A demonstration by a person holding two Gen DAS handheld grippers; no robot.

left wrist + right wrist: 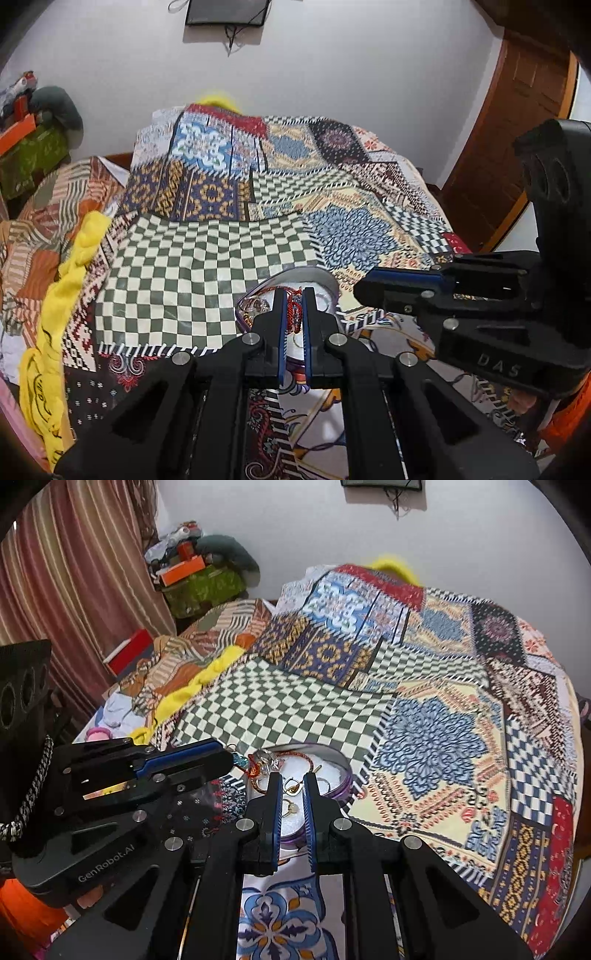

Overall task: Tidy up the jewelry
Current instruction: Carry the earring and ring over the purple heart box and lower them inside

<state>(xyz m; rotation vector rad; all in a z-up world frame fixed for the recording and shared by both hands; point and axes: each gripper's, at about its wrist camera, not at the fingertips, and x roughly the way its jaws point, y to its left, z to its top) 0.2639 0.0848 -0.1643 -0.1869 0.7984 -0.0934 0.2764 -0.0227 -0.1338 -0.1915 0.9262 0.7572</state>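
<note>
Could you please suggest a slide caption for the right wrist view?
Two hand-held grippers, right and left, over a round jewelry dish on a patchwork bedspread.

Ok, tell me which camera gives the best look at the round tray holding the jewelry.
The right wrist view. There the round tray shows its purple rim, white lining and several pieces, with only its near part hidden by the right gripper. In the left wrist view the tray sits mostly behind the left gripper, so little of its contents shows.
</note>
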